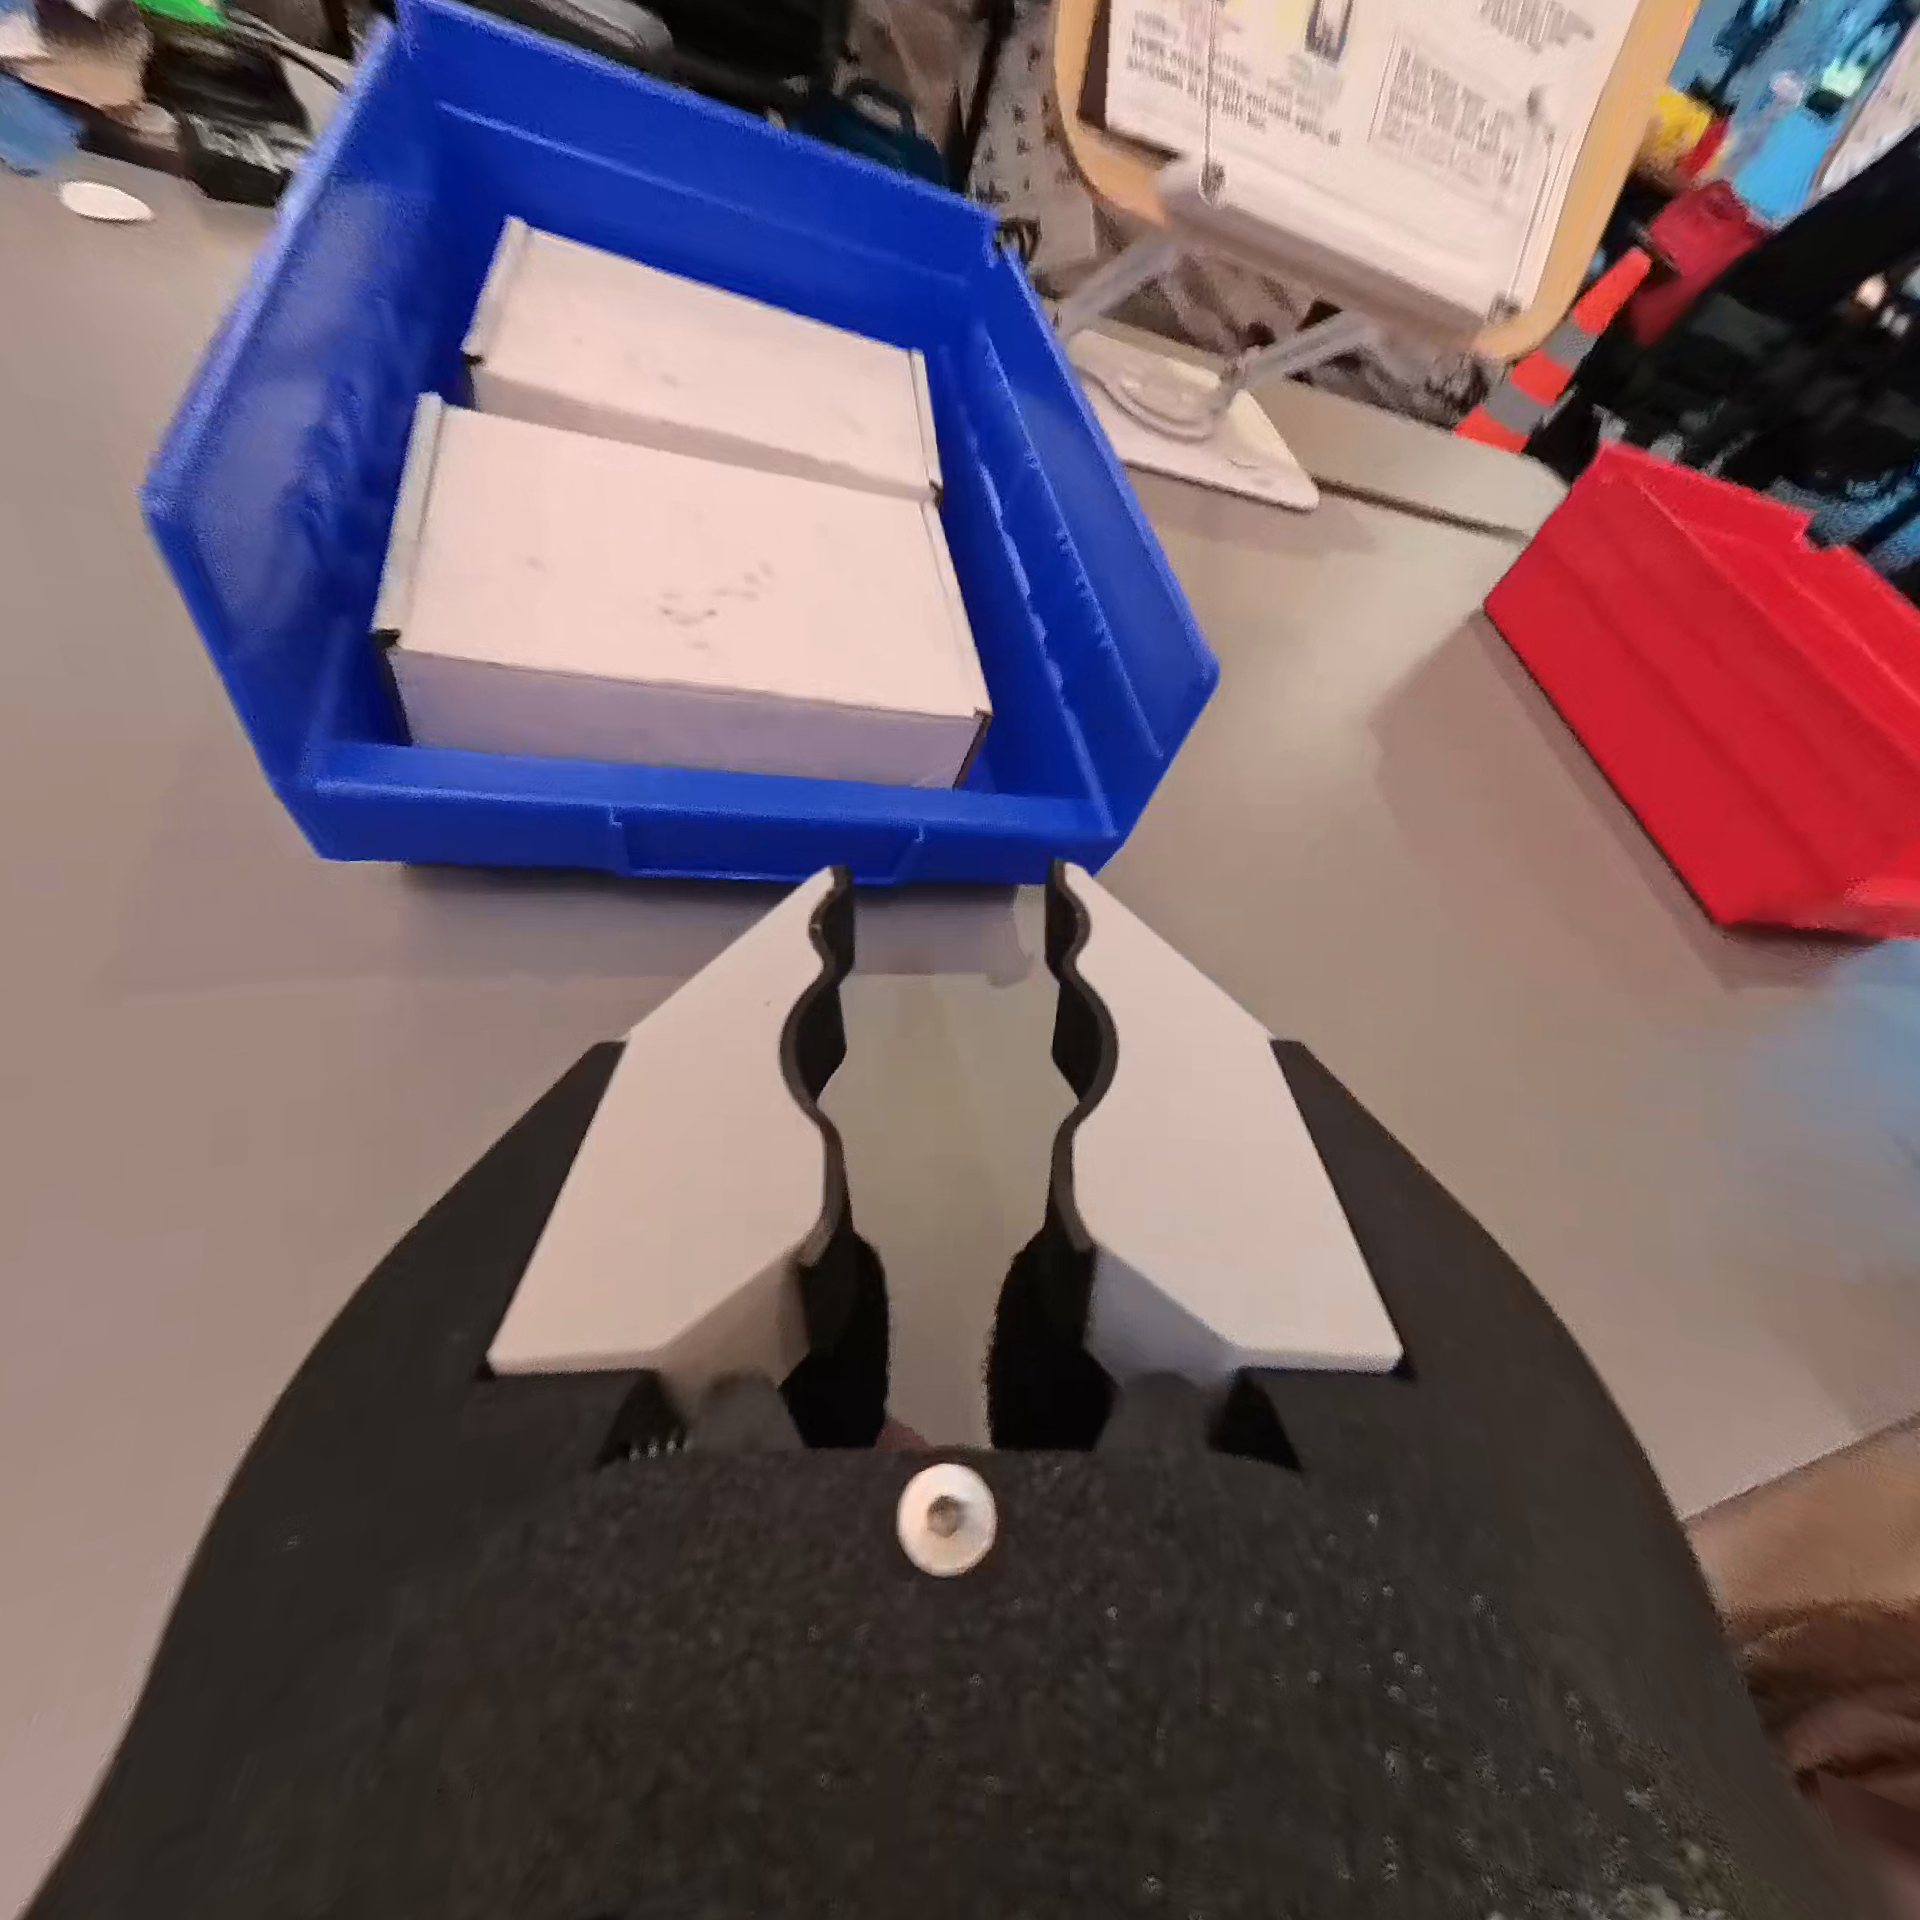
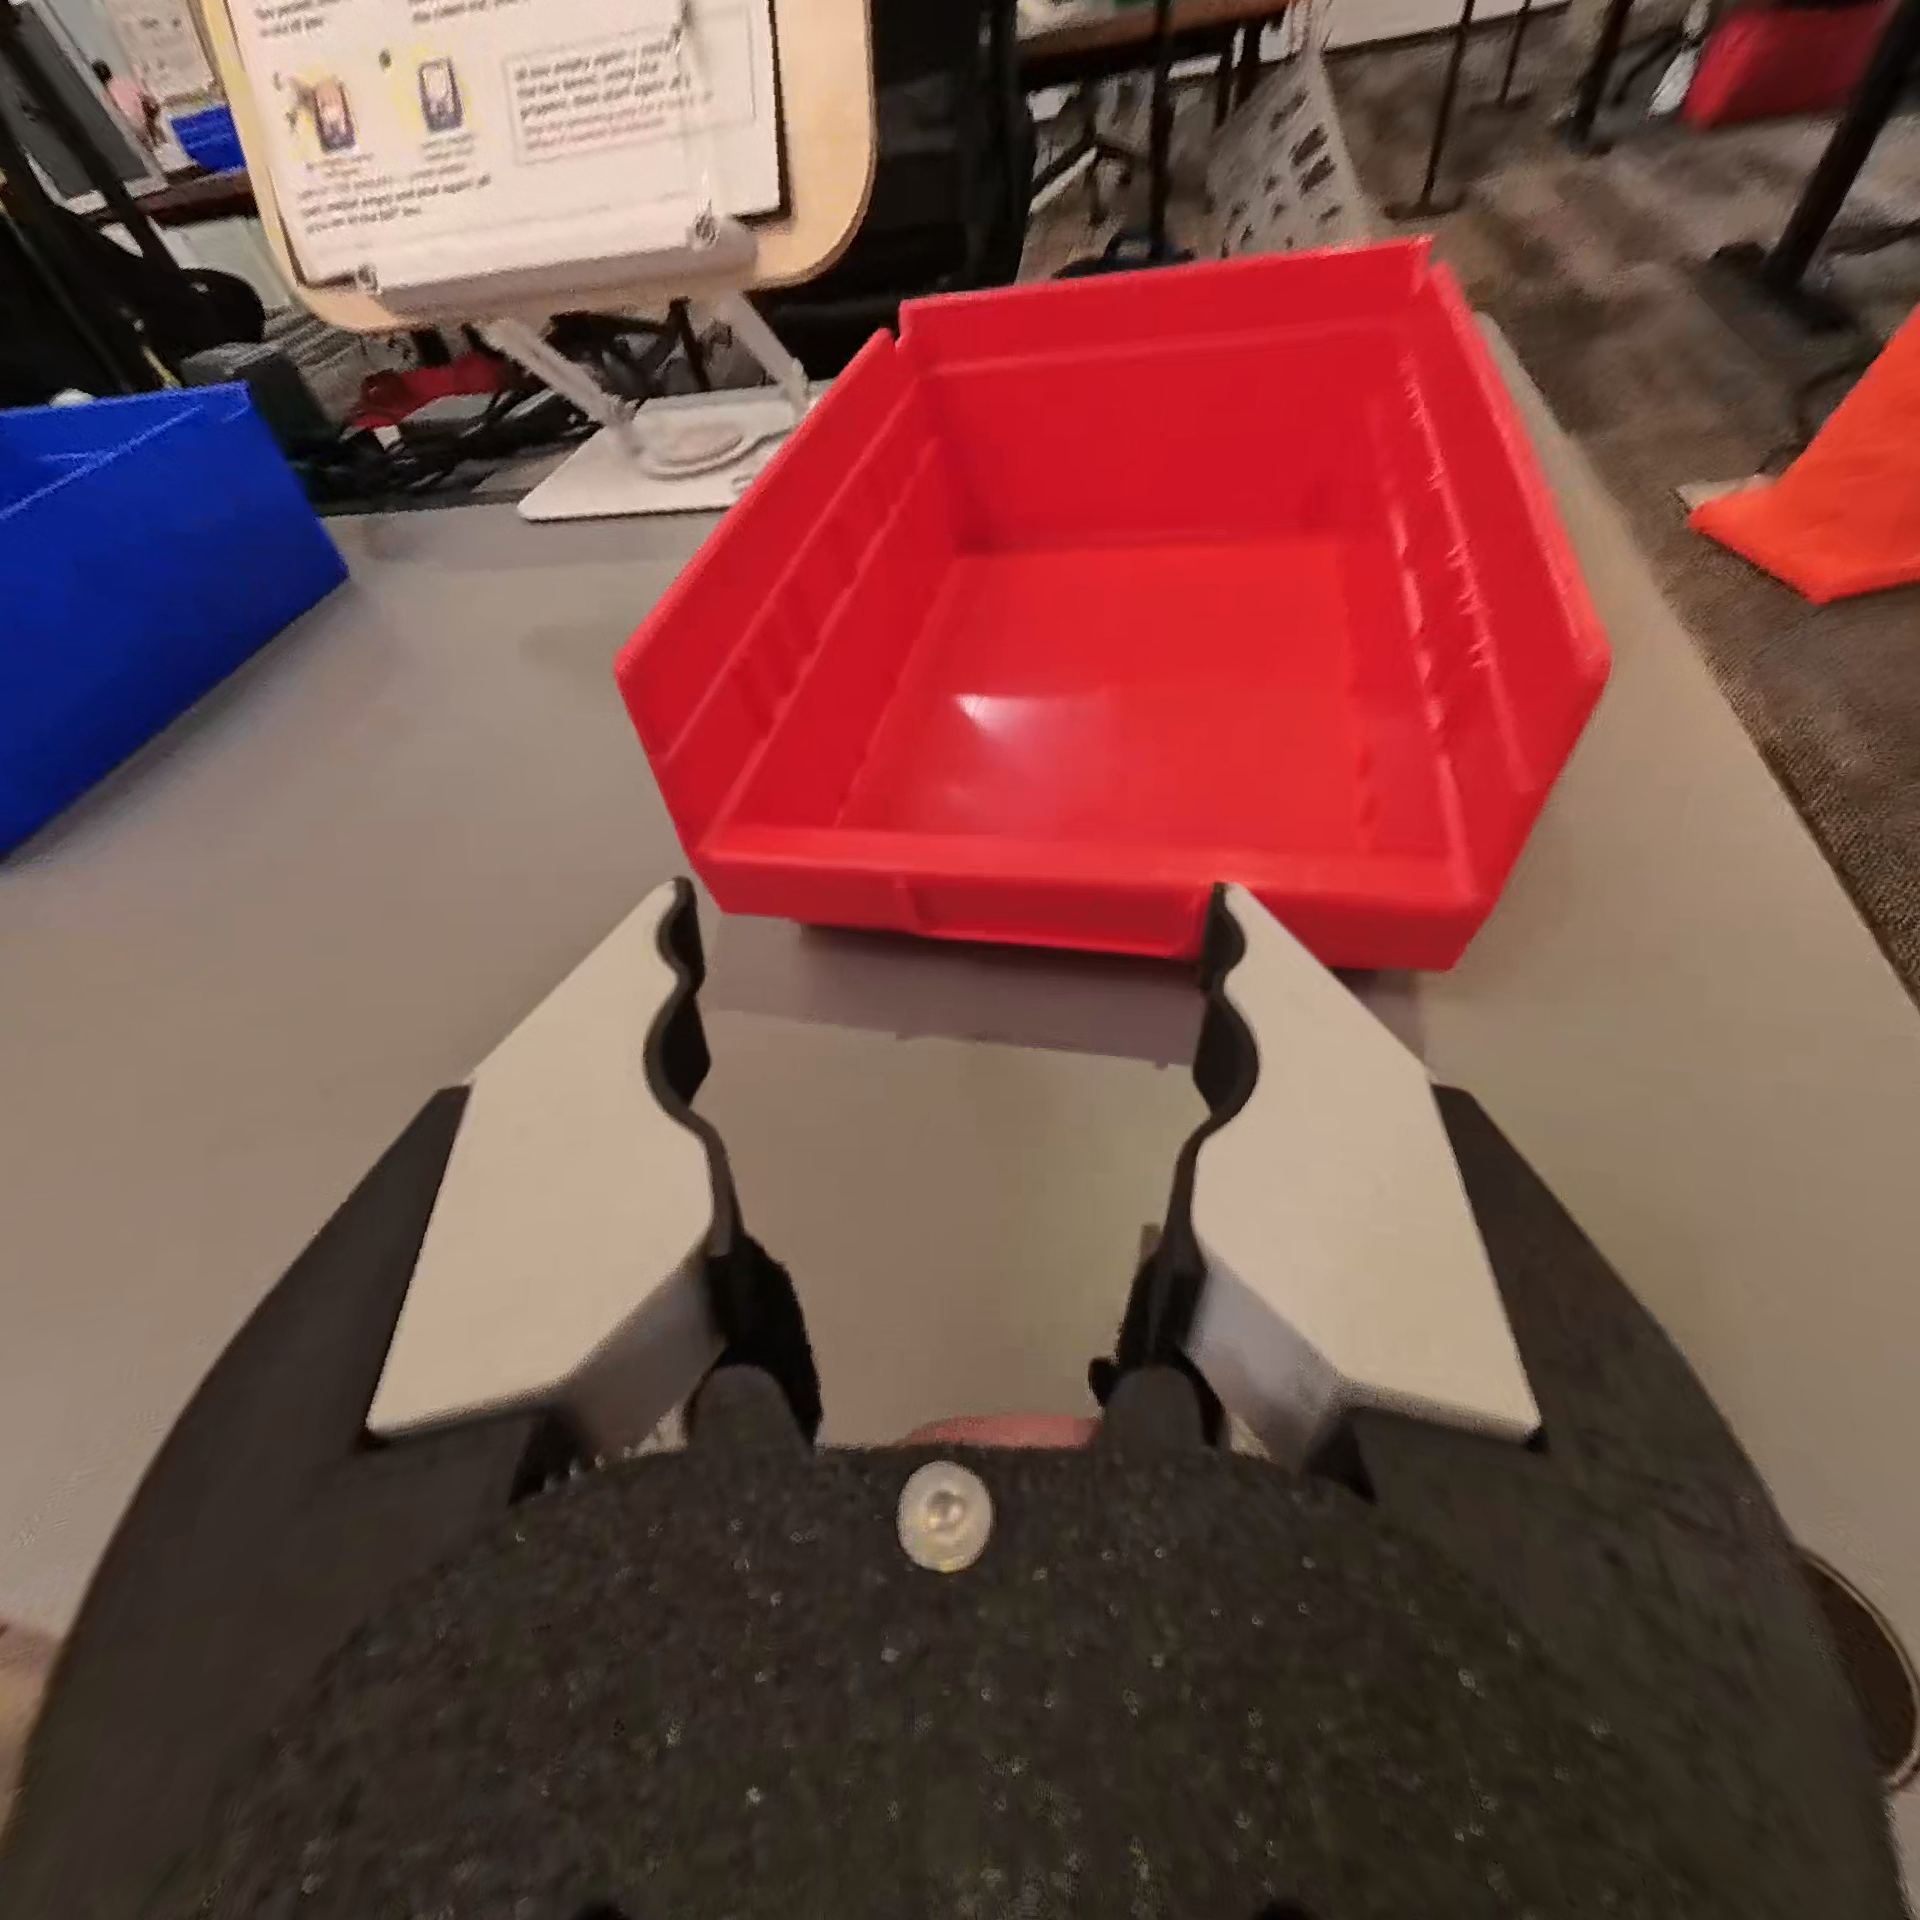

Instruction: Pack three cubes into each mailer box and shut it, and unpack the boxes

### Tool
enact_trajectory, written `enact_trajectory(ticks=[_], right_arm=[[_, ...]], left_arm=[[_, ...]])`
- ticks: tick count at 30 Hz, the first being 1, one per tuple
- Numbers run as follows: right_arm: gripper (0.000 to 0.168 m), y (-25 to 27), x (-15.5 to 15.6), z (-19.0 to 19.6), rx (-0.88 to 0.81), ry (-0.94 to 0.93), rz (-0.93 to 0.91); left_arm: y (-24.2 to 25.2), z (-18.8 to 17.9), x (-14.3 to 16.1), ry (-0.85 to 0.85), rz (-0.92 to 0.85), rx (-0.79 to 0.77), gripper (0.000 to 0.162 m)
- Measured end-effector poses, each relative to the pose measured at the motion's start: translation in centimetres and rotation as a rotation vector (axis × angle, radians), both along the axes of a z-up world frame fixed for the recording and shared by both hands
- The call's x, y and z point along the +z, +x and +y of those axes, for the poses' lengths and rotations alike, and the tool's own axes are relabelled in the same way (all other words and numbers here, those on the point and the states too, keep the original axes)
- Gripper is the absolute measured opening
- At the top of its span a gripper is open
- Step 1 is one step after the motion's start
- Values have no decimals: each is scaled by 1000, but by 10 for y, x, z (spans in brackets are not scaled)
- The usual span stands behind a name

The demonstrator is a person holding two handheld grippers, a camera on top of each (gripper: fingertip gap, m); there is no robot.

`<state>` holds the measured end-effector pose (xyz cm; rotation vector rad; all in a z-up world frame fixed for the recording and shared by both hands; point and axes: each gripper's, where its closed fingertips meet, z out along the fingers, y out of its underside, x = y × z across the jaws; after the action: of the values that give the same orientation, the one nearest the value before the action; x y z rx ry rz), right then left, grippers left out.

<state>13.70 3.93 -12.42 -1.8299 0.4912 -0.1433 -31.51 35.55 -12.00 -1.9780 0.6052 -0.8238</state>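
Two shut white mailer boxes lie side by side in a blue bin: the near box and the far box. My left gripper hovers over the grey table just in front of the blue bin, jaws a little apart and empty. In the right wrist view an empty red bin stands on the table. My right gripper is wide open and empty just before its front wall. No cubes show in either view.
The red bin shows at the right of the left wrist view, the blue bin at the left of the right wrist view. A stand with a printed sheet is at the table's back. An orange cone stands on the floor at right. The gap from one gripper's tips to the other's is roughly 55 centimeters.
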Motion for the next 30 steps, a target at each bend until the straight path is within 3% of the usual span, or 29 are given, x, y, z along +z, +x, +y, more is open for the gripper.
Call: enact_trajectory(ticks=[8,14,17,18,20,24,26,30], right_arm=[[86,-5,7,13,-5,44,2],[83,-18,-2,26,58,57,110],[91,-18,-6,30,57,11,79],[92,-18,-5,31,59,10,65],[92,-21,-3,32,69,10,39],[93,-26,-1,32,79,17,17],[93,-28,0,32,90,17,17],[93,-28,-3,31,98,-16,-26]], left_arm=[[12,4,-17,59,121,-71,34],[39,-35,21,152,-72,-291,60],[48,-51,12,75,-99,-386,79],[51,-58,6,43,-85,-425,76],[54,-67,-5,8,-23,-461,85],[63,-87,-12,-33,74,-592,88],[58,-78,-22,29,250,-629,75],[33,-49,-42,196,656,-647,75]])
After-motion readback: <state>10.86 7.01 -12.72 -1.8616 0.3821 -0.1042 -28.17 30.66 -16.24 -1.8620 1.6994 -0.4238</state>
